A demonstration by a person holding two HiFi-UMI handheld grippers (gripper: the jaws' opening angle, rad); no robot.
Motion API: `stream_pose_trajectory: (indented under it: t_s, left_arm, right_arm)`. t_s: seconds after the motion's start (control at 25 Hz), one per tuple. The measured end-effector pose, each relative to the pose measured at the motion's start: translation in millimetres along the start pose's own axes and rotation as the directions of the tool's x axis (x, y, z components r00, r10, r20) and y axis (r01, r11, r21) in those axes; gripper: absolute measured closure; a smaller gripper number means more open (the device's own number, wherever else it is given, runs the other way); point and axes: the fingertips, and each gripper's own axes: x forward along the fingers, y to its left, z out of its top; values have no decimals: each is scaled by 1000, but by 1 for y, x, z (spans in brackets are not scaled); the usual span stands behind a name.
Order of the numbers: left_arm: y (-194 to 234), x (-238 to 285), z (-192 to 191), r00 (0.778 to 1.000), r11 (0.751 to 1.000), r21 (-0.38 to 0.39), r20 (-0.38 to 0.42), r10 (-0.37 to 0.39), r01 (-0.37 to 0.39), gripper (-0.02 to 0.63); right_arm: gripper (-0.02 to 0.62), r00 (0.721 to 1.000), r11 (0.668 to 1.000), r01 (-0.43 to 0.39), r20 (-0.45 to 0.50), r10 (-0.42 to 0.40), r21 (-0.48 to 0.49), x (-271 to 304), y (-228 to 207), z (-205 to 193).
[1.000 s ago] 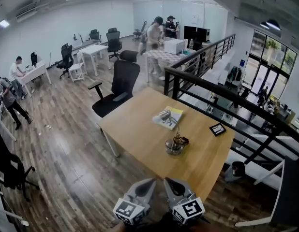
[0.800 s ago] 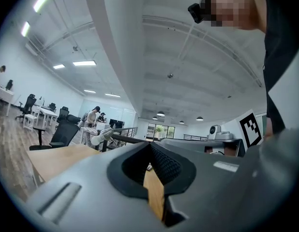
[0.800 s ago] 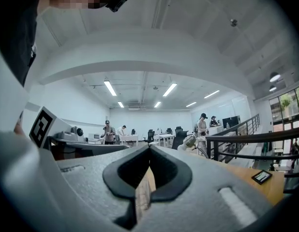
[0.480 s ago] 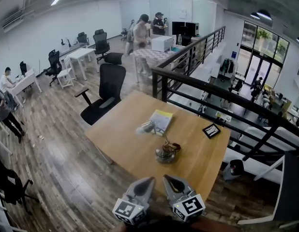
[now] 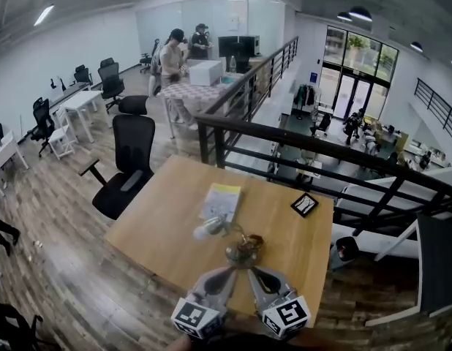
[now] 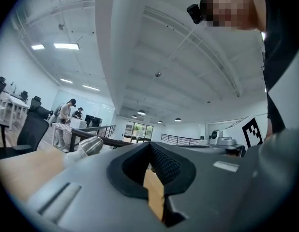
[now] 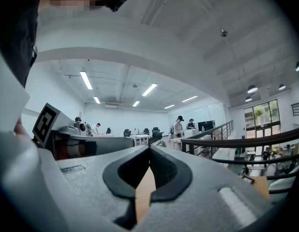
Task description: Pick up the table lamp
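The table lamp (image 5: 243, 250) stands on the wooden table (image 5: 160, 229), near its front edge. It has a round dark base, and its silver head (image 5: 211, 228) leans out to the left. My left gripper (image 5: 225, 275) and right gripper (image 5: 258, 274) are side by side just in front of the base, their tips at the table's edge. Both are shut with nothing in them and point level at the lamp. In the left gripper view the lamp head (image 6: 89, 146) shows left of the closed left gripper (image 6: 150, 144). The right gripper (image 7: 149, 149) looks over the table towards the room.
A booklet with a yellow top (image 5: 221, 199) and a small black framed card (image 5: 304, 205) lie farther back on the table. A black office chair (image 5: 128, 165) stands at its left. A black railing (image 5: 314, 152) runs behind, with a drop beyond. People stand at far desks.
Both grippers have moved forward to the table's front edge, and the lamp is now right in front of their tips. The jaws stayed shut.
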Motion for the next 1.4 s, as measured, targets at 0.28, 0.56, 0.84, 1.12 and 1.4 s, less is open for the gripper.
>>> stream_pose_trajectory:
  t_s: [0.28, 0.56, 0.84, 1.12, 1.4]
  left_arm:
    - [73, 2, 20, 996, 996, 5, -14, -86, 86, 604]
    - [134, -1, 28, 989, 989, -10, -12, -147, 147, 604]
    - [163, 4, 21, 985, 985, -61, -51, -166, 163, 604]
    - [185, 18, 12, 989, 988, -85, -64, -134, 129, 604]
    - [206, 35, 7, 991, 994, -88, -108, -81, 71, 604]
  right_arm:
    - [592, 993, 993, 114, -3, -114, 24, 63, -3, -4]
    - [581, 974, 974, 223, -33, -222, 35, 108, -15, -13]
    - [529, 961, 966, 260, -104, -257, 10, 118, -33, -38]
    - [449, 962, 976, 219, -171, -215, 4, 125, -47, -64]
    - [403, 963, 988, 143, -224, -153, -58, 135, -50, -91]
